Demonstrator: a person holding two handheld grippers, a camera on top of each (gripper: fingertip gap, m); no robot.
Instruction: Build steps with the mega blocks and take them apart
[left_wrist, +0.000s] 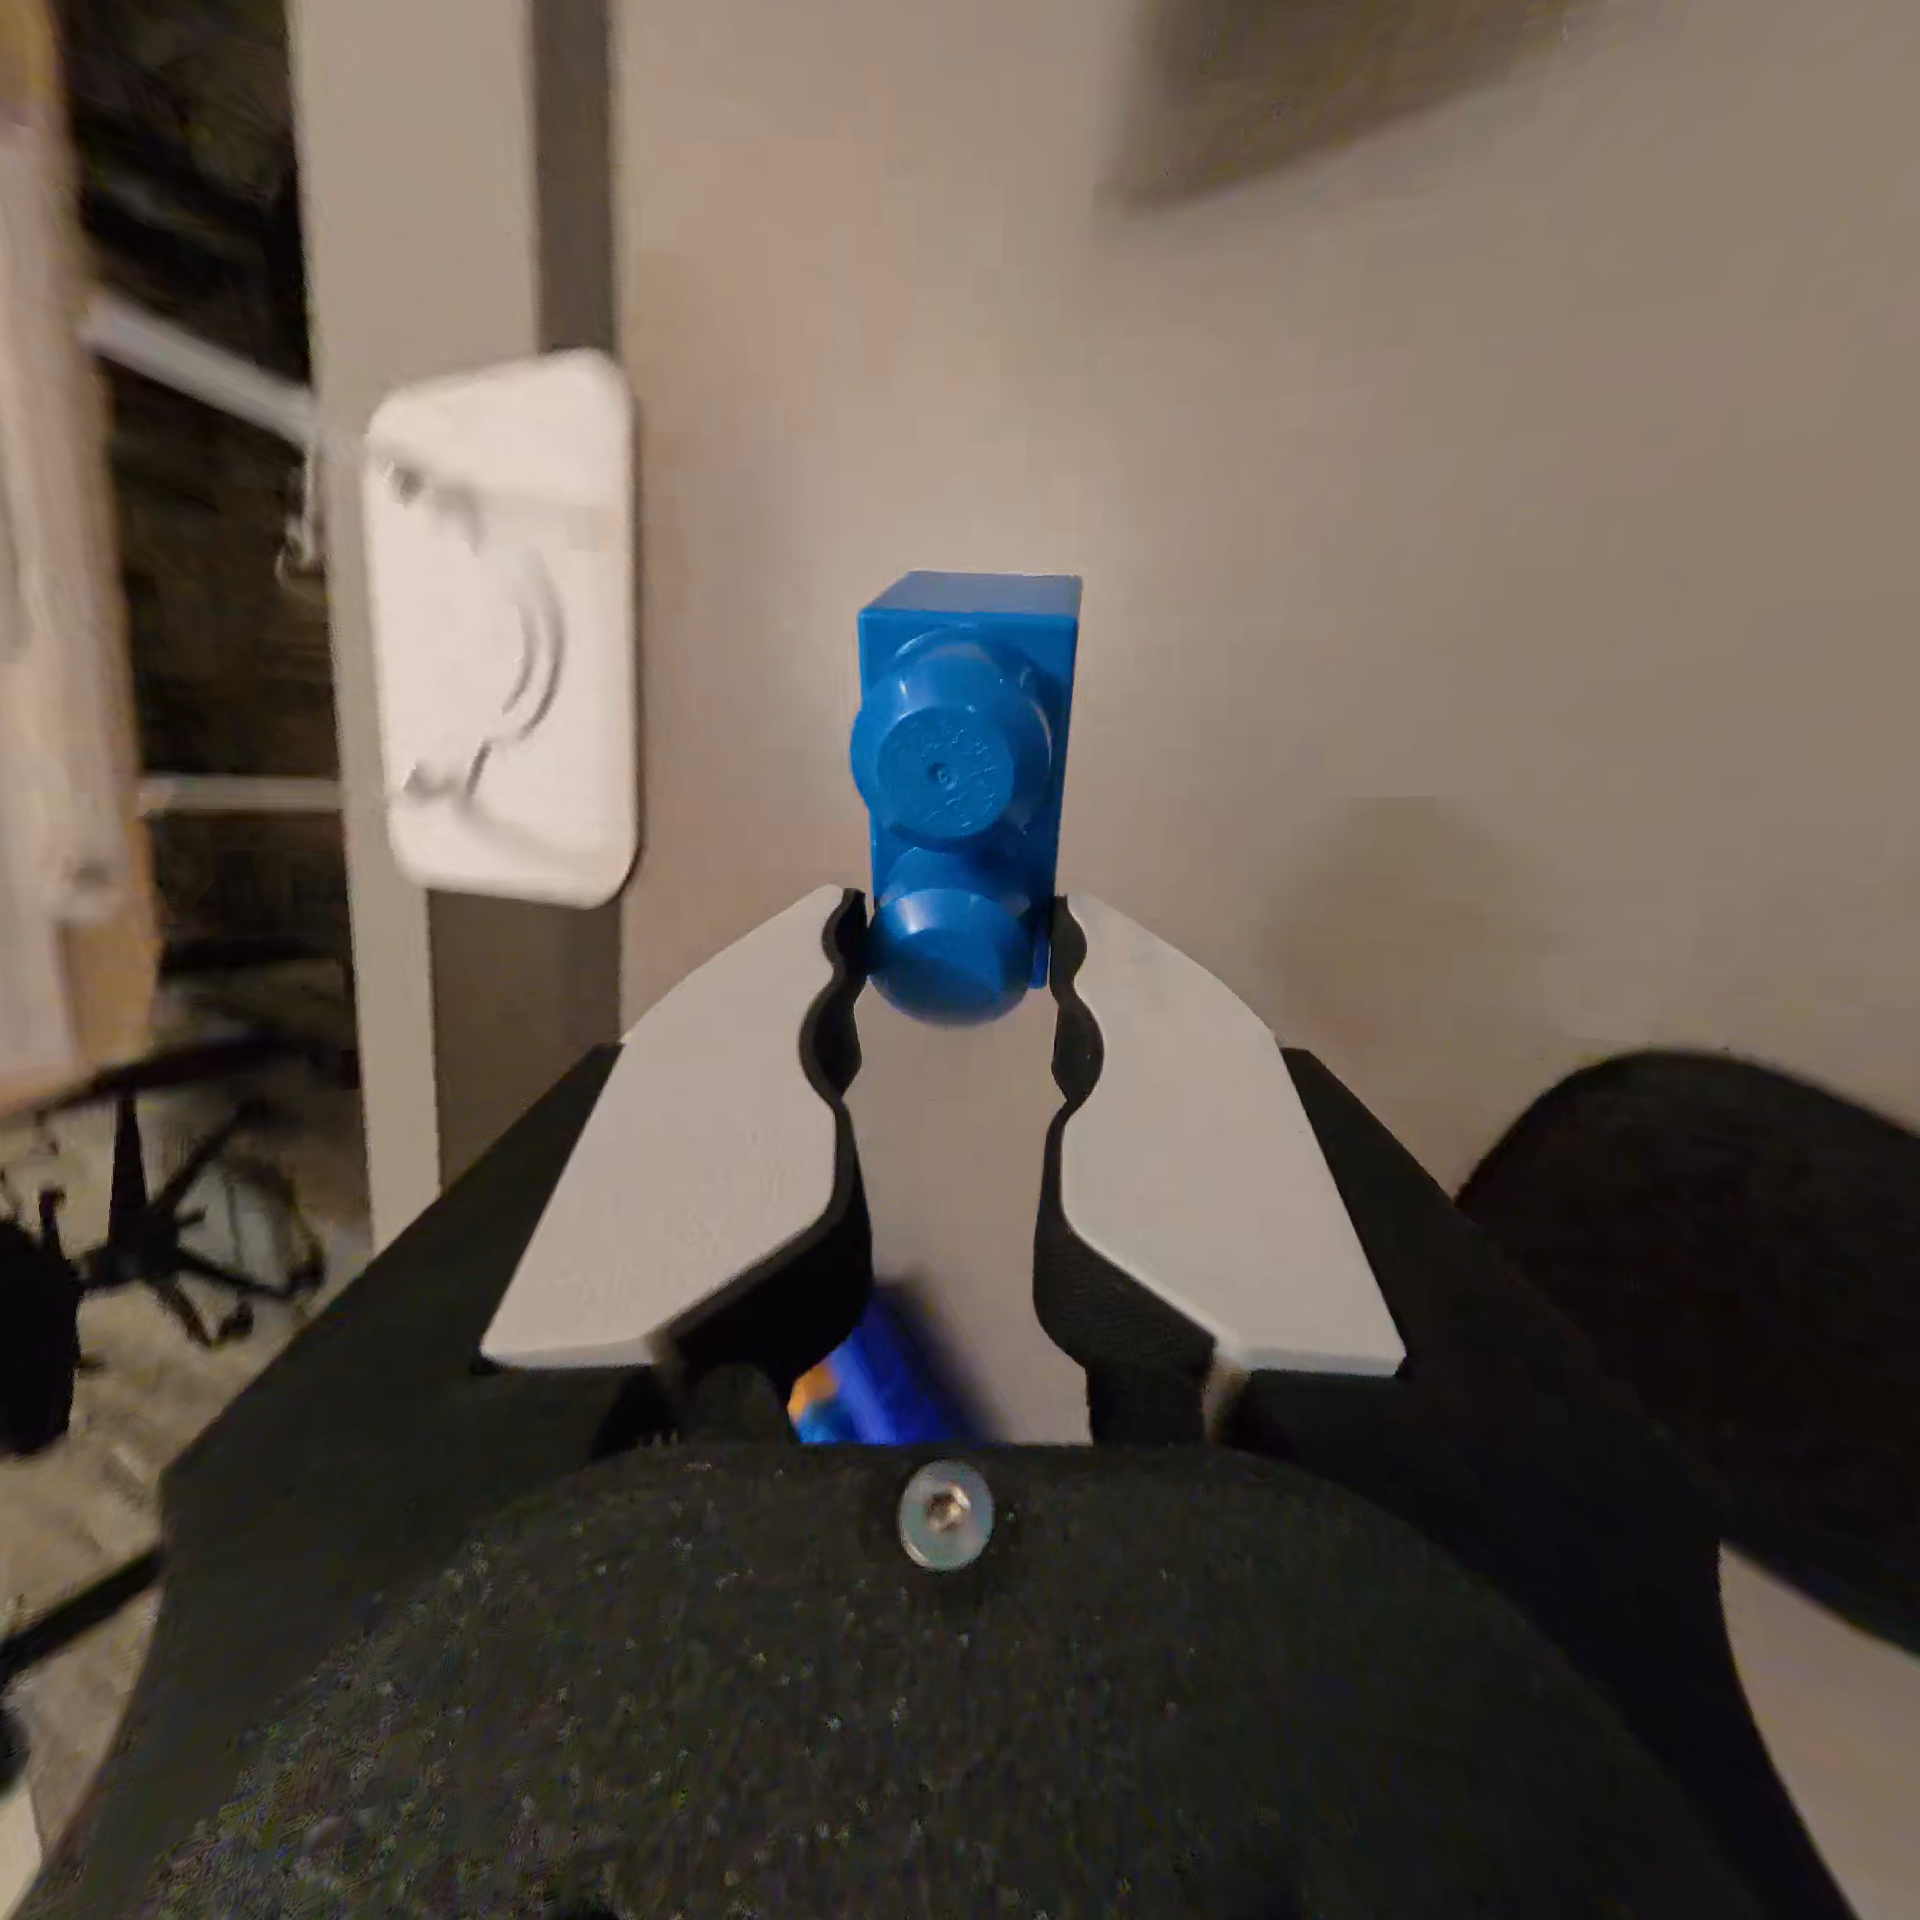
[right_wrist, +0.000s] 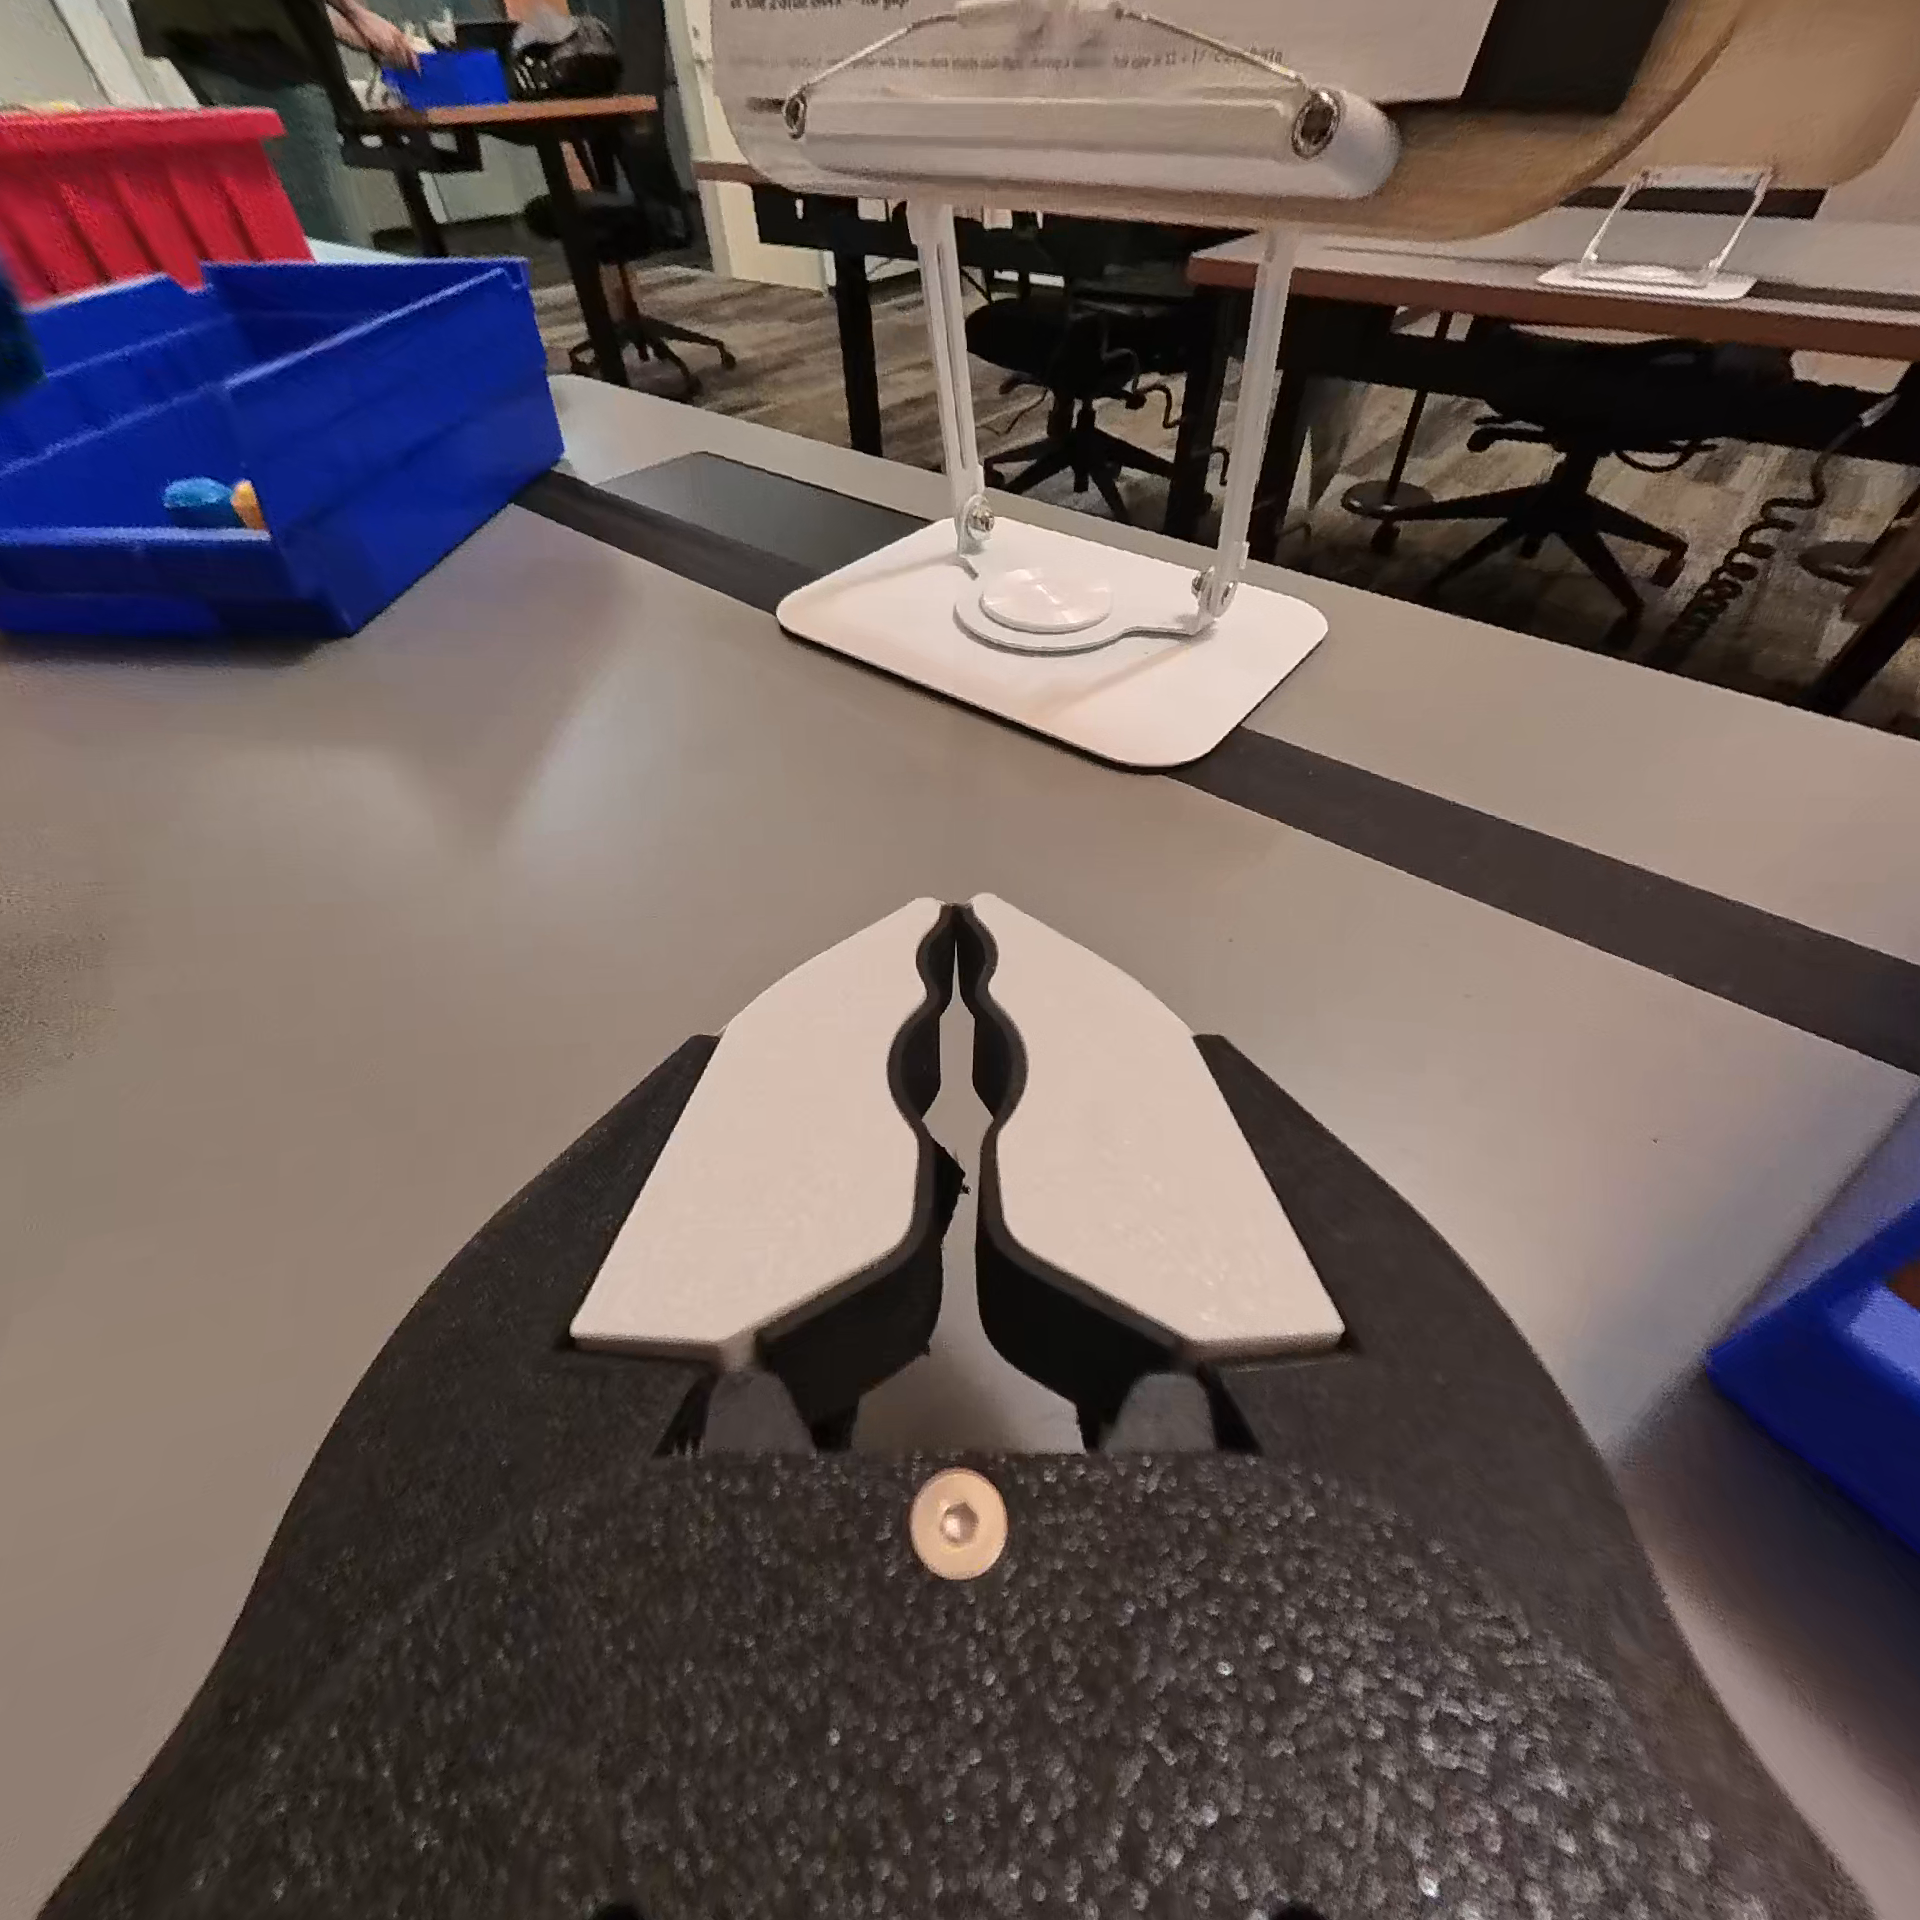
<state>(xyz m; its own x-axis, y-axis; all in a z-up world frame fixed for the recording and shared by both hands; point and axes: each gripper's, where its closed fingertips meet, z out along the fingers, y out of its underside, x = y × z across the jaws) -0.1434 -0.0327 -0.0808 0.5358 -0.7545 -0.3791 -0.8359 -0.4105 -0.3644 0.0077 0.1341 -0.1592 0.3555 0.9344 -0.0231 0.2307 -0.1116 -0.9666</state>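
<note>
the left gripper (left_wrist: 956, 935) is clamped on a blue mega block (left_wrist: 966, 769), its two tips pinching the block's near end from either side. the block sticks out forward past the tips, lifted clear of the table, with its two round studs facing back toward the camera, one above the other (the lower stud sits right between the fingertips). it is a plain, glossy blue, a narrow two-stud piece with a flat end face at the top. faint raised marks show on the upper stud's face, too small to read.

the right gripper (right_wrist: 961, 914) is closed on nothing, its tips pressed together, held low above the grey table (right_wrist: 416, 831).

in the right wrist view, a blue bin (right_wrist: 312, 436) stands at the far left of the table with a couple of small pieces in it, blue and orange, and a red bin (right_wrist: 135, 187) behind it. a white stand (right_wrist: 1060, 634) sits ahead on the table, holding a sheet with print on it. another blue bin's corner (right_wrist: 1829, 1371) shows at the right edge.
</note>
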